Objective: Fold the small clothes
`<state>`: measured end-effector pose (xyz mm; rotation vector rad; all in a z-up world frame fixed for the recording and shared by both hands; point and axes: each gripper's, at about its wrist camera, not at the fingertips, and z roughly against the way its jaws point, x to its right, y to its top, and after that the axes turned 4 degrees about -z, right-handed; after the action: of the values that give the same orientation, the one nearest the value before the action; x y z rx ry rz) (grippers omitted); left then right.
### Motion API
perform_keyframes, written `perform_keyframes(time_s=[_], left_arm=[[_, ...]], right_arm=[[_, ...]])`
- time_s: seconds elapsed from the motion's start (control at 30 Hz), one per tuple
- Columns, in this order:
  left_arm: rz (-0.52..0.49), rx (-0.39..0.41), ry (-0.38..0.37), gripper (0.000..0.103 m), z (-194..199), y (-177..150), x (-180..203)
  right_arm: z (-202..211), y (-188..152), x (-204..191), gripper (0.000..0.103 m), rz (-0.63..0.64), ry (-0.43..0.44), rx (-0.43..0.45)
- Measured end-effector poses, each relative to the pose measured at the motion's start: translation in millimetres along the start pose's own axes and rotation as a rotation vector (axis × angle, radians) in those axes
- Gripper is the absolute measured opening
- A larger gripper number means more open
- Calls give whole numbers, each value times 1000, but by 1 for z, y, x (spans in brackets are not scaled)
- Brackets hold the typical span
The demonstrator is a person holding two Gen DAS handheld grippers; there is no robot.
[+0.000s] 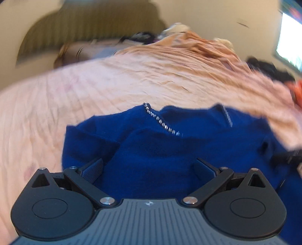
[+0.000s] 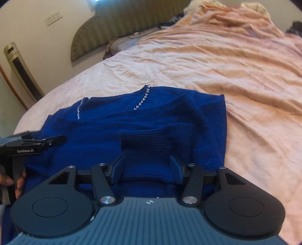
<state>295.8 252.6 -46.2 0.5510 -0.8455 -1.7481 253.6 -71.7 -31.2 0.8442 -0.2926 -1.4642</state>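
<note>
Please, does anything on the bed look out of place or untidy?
Mostly no. The blue sweater lies on the wrinkled peach sheet, with a ribbed part folded over between the open right gripper fingers. Bedding is bunched at the far end.

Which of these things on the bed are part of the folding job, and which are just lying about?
Part of the job:
- blue sweater with a sparkly trim
- right tongs, open around a ribbed cuff
- left tongs, open over the sweater

Lying about:
- peach bedsheet
- rumpled clothes pile at the far end
- padded headboard
</note>
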Motion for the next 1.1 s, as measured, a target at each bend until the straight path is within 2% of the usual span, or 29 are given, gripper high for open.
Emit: perform_keyframes(time_s=[0.07,0.13,0.2,0.27,0.3,0.37,0.43,0.57,0.63,0.73,0.83,0.9,1.0,1.07,1.1], left_arm=[[-4,-9,16,103,-2,3,1],[-59,-33,54,103,-4,4,11],[-59,-45,85,103,5,6,15],[-33,-26,103,103,34,0,20],[-22,0,85,103,55,-6,22],[39,52,25,103,105,-30,24],[113,74,-54,103,151,-65,20],[269,65,-68,103,218,-137,8],[364,42,-95,103,239,-166,2],[487,41,-191,103,260,-197,-3],[597,25,-372,103,264,-212,-5],[629,9,-436,103,263,-218,-4],[670,-23,-492,103,266,-223,-7],[719,-46,-562,103,268,-228,-10],[711,-60,-573,103,270,-231,-9]], right_arm=[[-1,-4,-10,61,73,-34,8],[-1,-6,-23,66,130,-78,15],[17,-11,-30,66,101,-105,52],[53,-25,-29,65,38,23,89],[73,-37,-25,66,2,87,92],[109,-67,-13,66,-64,140,84],[143,-103,8,66,-140,135,76],[191,-175,52,67,-337,93,39],[210,-205,59,61,-381,111,51],[227,-229,62,63,-479,217,25],[224,-243,52,63,-510,357,-60],[224,-249,46,62,-504,375,-76],[227,-256,42,63,-541,413,-91],[229,-265,33,62,-519,432,-114],[231,-268,28,62,-499,436,-123]])
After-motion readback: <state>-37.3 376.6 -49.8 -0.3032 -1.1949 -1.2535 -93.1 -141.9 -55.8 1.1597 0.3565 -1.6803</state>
